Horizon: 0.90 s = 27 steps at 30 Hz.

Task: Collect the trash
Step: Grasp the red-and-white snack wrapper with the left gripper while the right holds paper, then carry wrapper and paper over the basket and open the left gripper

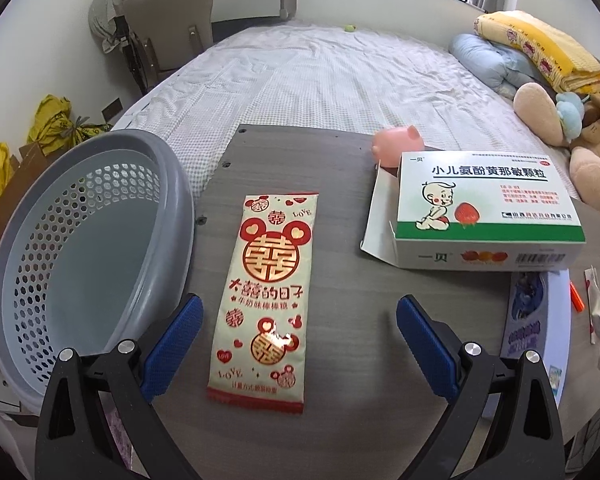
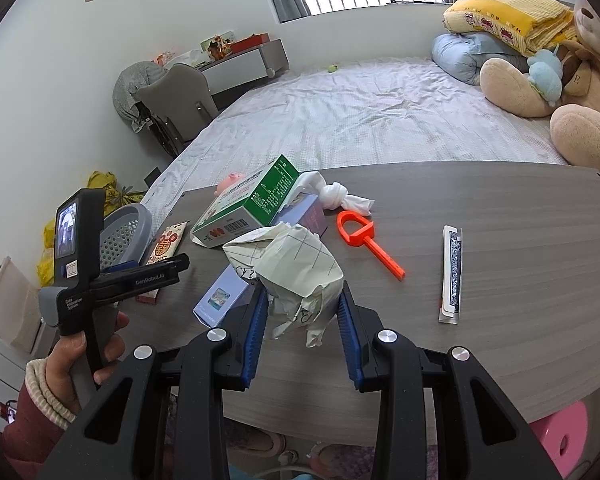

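My left gripper (image 1: 299, 312) is open, its blue pads either side of a red and cream candy wrapper (image 1: 266, 292) lying flat on the grey table (image 1: 340, 360). A grey perforated basket (image 1: 80, 248) stands empty at the table's left edge; it also shows in the right wrist view (image 2: 122, 232). My right gripper (image 2: 303, 300) is shut on a crumpled paper ball (image 2: 296, 268) with pen lines, just above the table. The left gripper's body (image 2: 100, 276) shows at the left of that view.
A green and white medicine box (image 1: 484, 208) lies right of the wrapper, on a lilac box (image 2: 256, 256), with a pink pig toy (image 1: 398, 144) behind. A knotted white tissue (image 2: 336, 194), an orange plastic tool (image 2: 368, 244) and a card deck (image 2: 452, 276) lie on the table. The bed lies beyond.
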{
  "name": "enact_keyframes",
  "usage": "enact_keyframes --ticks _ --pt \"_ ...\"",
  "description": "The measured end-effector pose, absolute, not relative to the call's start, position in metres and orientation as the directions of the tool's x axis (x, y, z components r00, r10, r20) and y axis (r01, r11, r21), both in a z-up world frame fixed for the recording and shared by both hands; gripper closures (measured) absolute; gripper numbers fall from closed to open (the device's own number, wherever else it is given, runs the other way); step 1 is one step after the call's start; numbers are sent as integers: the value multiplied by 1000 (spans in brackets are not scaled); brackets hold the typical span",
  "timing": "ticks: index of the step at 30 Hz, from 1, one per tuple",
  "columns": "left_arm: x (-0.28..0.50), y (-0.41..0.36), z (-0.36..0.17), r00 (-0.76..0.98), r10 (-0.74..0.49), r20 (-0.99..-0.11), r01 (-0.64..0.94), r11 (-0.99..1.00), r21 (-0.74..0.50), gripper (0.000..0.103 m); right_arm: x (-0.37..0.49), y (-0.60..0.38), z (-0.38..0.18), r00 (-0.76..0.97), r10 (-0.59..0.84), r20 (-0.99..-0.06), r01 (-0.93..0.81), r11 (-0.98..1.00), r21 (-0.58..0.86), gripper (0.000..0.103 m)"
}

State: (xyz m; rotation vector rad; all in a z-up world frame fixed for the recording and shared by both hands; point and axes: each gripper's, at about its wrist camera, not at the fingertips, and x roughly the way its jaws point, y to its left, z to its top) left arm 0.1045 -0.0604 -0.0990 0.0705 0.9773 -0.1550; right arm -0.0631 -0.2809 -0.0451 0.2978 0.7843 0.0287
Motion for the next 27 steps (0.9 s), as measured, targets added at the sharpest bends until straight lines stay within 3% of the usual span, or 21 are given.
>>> enact_keyframes --ticks 5,8,10,12,15,21,27 --pt "114 -61 -106 532 -101 -841 143 989 -28 8 -64 -283 -46 710 143 -689 83 955 283 70" --pt "117 -59 -108 534 -96 -840 131 991 -30 15 -64 -283 -47 709 147 -689 81 955 286 70" --pt "117 -57 -106 540 -106 -835 130 991 -42 23 -64 -283 -48 708 148 -690 81 954 288 70" --pt "116 -57 -104 544 -119 -830 139 989 -51 41 -63 -283 -49 708 151 -690 81 953 292 70" --pt "112 -55 -101 541 -142 -829 151 986 -70 61 -63 -282 -50 707 155 -690 78 952 295 70" --pt "88 -47 -98 514 -204 -833 175 976 -131 74 -63 -274 -50 708 167 -686 62 953 295 70" --pt "62 -34 -83 536 -231 -812 201 969 -143 74 -59 -262 -47 708 180 -683 35 957 289 70"
